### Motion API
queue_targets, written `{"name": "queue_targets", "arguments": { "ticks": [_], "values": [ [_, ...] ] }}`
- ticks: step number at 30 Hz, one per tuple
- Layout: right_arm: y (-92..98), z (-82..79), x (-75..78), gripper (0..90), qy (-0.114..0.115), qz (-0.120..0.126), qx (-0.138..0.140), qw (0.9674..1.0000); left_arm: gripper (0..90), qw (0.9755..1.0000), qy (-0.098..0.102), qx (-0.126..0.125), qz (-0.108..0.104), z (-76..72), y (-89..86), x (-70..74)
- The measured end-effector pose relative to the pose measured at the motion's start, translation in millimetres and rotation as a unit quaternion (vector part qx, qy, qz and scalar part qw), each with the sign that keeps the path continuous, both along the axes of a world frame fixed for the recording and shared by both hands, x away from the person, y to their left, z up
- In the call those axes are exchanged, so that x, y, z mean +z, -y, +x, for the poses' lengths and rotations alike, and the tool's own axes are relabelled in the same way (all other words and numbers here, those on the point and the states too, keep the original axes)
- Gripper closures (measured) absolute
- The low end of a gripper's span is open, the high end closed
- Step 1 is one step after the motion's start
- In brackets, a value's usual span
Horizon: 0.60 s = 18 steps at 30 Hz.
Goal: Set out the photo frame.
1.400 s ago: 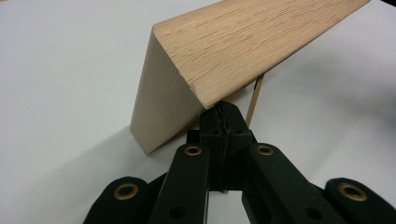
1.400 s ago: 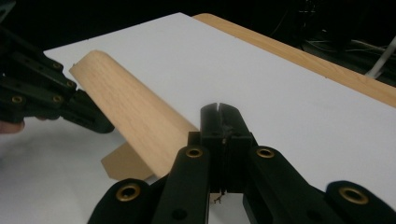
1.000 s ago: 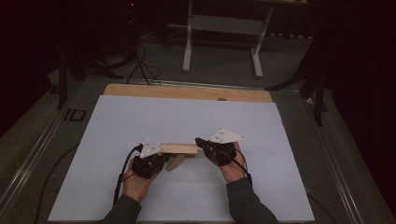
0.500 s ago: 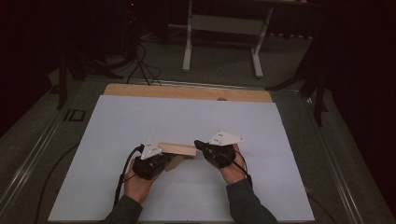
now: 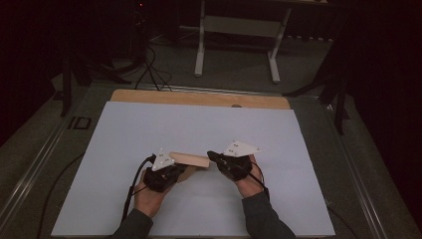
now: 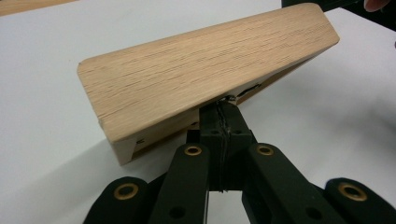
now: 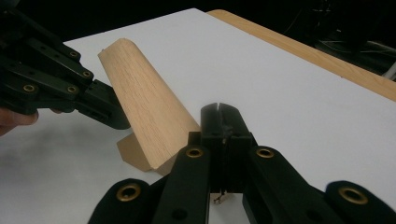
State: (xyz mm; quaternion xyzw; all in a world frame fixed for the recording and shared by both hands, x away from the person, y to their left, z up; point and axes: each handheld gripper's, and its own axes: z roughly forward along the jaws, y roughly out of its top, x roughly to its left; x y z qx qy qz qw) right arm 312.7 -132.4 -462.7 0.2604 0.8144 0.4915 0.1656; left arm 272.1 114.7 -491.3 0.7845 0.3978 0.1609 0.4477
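A wooden block [image 5: 189, 159] sits just in front of the person on the white sheet [image 5: 199, 124] over the table, its long axis running from nine to three o'clock between the two hands. The left gripper [image 5: 171, 172] has its jaws clenched together, and its tip meets the block's underside near the nine o'clock end; whether anything thin is pinched there I cannot tell. The right gripper [image 5: 215, 157] is also clenched, its closed tip at the block's three o'clock end, touching or just beside it. Seen from the left gripper, the block [image 6: 205, 74] rises tilted toward twelve o'clock. Both hands are equally near, one at each end.
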Motion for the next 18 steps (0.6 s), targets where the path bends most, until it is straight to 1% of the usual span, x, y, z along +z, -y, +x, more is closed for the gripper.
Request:
{"name": "queue_targets", "arguments": {
  "ticks": [8,18],
  "values": [
    [1.4,-1.3,0.1,89.6,-0.002,-0.001,0.005,1.0000,89.5,1.0000,-0.002,-0.004,-0.005,0.2,2.6,0.3],
    [1.8,-2.3,-0.2,89.6,-0.003,-0.005,0.009,0.9999,89.5,0.9999,-0.004,-0.008,-0.004,1.1,7.5,0.0]
  ]
}}
